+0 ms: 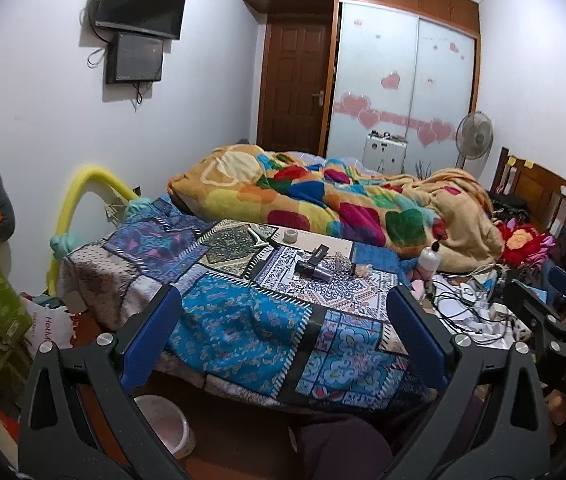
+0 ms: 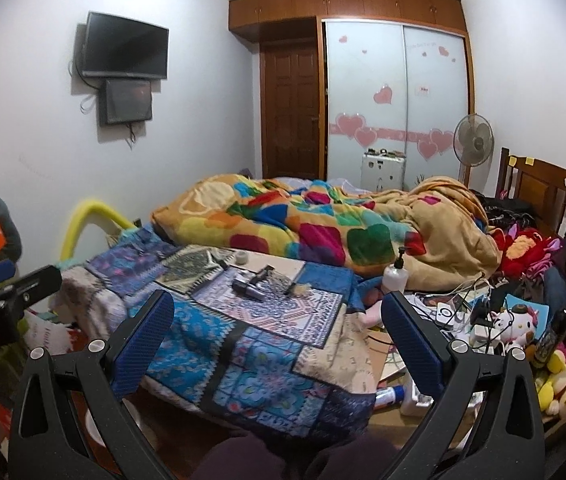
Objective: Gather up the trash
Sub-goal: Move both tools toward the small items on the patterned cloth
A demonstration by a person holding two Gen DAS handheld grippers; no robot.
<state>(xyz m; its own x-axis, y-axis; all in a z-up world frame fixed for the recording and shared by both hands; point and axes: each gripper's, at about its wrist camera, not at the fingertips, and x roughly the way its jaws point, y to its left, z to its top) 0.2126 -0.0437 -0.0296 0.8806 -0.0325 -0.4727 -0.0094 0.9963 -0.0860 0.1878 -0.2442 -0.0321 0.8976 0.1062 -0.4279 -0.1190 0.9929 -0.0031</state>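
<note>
Held both tools wide open and empty above the near edge of the bed: left tool (image 1: 283, 320), right tool (image 2: 279, 324), jaws spread well apart on each. Faced a patchwork cover (image 1: 243, 320) with a loose cluster of small things on it, well ahead of the fingers and untouched: a tape roll (image 1: 291, 235), a dark gadget (image 1: 313, 268), a white clip-like piece (image 1: 257, 238), and a small crumpled tan scrap (image 1: 361, 269) beside a tangle of thin wire. Judged the scrap the likeliest trash, though too small to tell for sure. Saw a pump bottle (image 2: 395, 276) further right, beside the blanket (image 2: 323, 220), and a mess of cables and toys (image 2: 503, 320) beyond. Spotted a pale pink bin (image 1: 167, 424) on the floor by the bed's near corner, low under the left tool. Seemed to be at the opening step: surveying, nothing picked, nothing dropped. Called next for a reach forward over the cover with one tool, lining the jaws across the scrap without snagging the wire, then closing, lifting, and carrying back and down to the bin.
</note>
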